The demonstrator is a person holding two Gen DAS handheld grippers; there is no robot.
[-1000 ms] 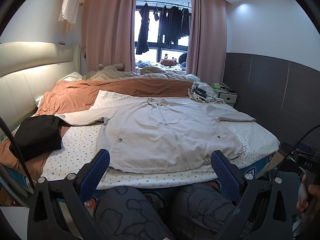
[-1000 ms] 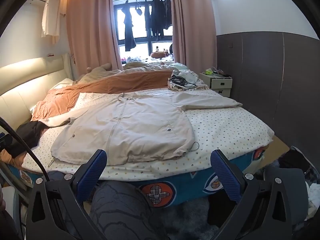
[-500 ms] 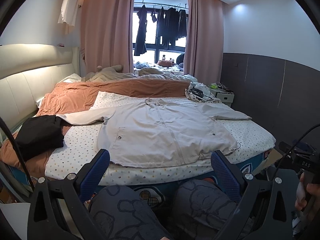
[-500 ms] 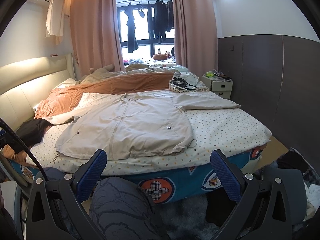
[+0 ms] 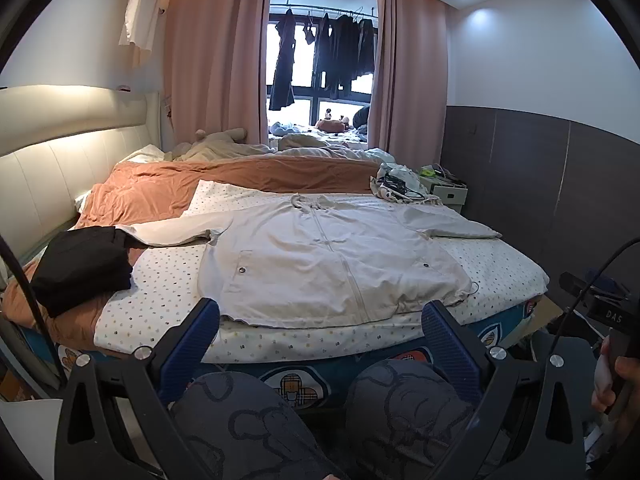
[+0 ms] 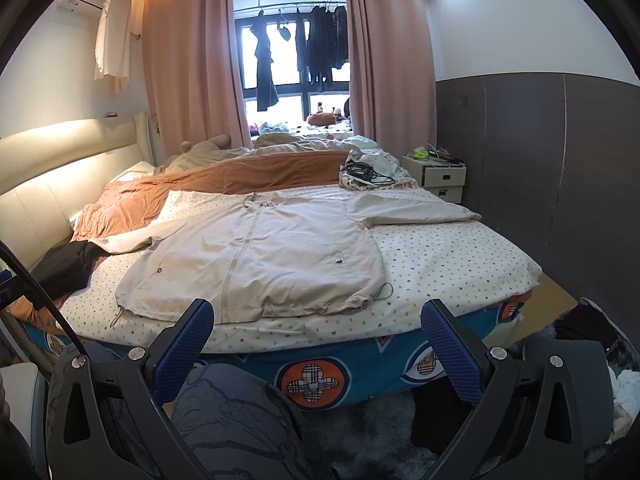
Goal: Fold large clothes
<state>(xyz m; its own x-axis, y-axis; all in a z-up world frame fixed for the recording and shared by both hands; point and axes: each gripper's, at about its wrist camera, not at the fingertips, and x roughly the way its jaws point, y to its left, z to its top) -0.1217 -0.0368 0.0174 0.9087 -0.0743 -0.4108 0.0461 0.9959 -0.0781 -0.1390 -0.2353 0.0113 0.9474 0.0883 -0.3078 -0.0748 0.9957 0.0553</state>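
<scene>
Both hand-held grippers, left (image 5: 320,328) and right (image 6: 318,326), have drawn back from the beige jacket (image 5: 332,264), jaws spread, empty. Only the left view shows the right hand (image 5: 616,384).

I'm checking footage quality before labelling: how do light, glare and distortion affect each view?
Left wrist view: the window is blown out, turning the hung clothes to silhouettes; the jacket is evenly lit and sharp. Right wrist view: the same backlight, strong fisheye bending at the wall, dark vignette in the corners.
</scene>
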